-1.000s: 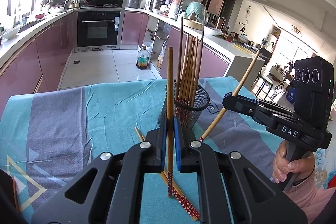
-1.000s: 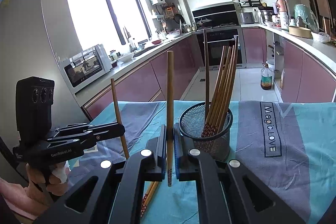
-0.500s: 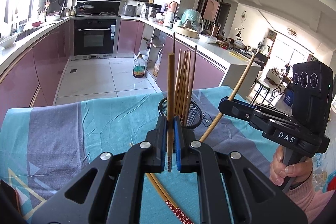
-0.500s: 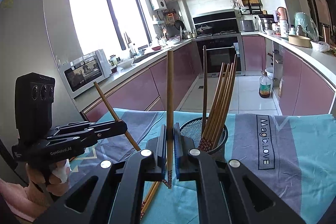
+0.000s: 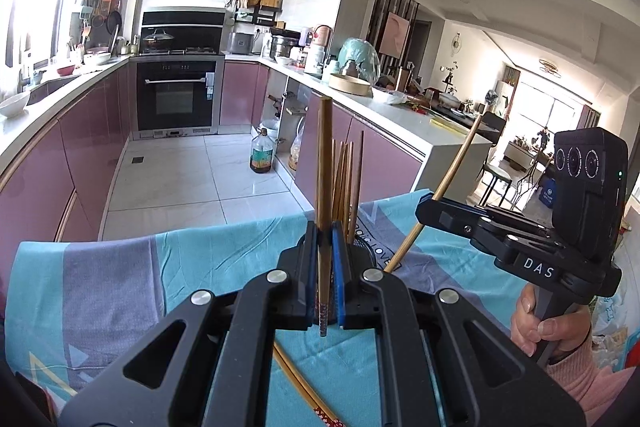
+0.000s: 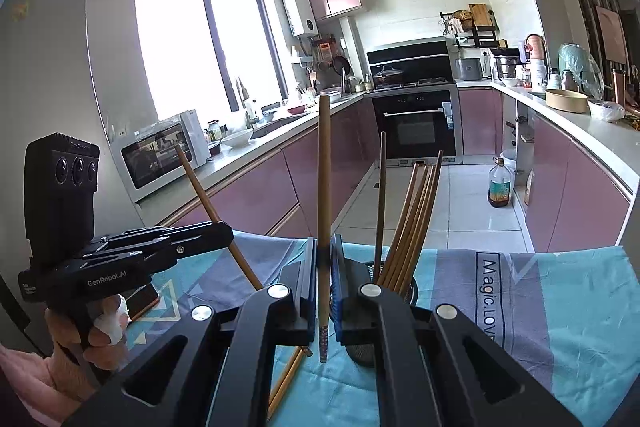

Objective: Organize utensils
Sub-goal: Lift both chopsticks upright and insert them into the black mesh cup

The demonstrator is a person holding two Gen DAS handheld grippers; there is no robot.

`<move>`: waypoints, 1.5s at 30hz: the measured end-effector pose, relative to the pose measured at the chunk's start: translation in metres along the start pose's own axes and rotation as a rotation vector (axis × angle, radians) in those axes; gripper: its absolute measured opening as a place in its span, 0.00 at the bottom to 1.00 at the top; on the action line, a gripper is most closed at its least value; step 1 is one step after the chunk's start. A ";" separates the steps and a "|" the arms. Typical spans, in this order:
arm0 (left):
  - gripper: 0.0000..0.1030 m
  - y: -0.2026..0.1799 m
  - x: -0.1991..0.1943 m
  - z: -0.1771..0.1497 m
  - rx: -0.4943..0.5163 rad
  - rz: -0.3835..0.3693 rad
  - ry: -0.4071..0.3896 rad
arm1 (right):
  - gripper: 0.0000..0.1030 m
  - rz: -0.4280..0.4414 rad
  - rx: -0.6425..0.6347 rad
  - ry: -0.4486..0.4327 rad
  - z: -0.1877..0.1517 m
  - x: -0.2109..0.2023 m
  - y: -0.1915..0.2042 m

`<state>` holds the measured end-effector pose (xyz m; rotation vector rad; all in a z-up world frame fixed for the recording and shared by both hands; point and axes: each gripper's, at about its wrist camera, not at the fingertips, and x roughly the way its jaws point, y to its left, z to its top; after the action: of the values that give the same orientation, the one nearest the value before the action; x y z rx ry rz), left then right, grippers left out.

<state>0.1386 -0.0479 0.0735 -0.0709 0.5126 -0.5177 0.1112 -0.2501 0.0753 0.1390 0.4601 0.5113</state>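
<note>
Left gripper clamps upright brown chopstick, patterned tip; right gripper clamps another chopstick.

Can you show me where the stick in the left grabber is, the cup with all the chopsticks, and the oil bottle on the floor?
Held chopstick (image 5: 323, 163): left wrist view, on its bare wooden shaft.
Mesh cup (image 6: 362, 350): right wrist view, on its lower wall.
Oil bottle (image 6: 500, 183): right wrist view, on its body.

At frame centre, an upright chopstick was clamped between the blue pads of the right gripper. At lower left, a second, tilted chopstick was gripped by the left gripper. Right of centre, more chopsticks were held in a mesh holder on the blue-grey tablecloth.
</note>
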 end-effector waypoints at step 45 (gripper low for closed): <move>0.07 -0.011 0.019 0.027 0.031 0.015 -0.021 | 0.05 -0.055 0.020 -0.022 0.022 0.022 -0.023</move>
<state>0.1608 -0.0688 0.0905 -0.0431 0.4838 -0.5100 0.1479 -0.2592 0.0809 0.1510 0.4468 0.4512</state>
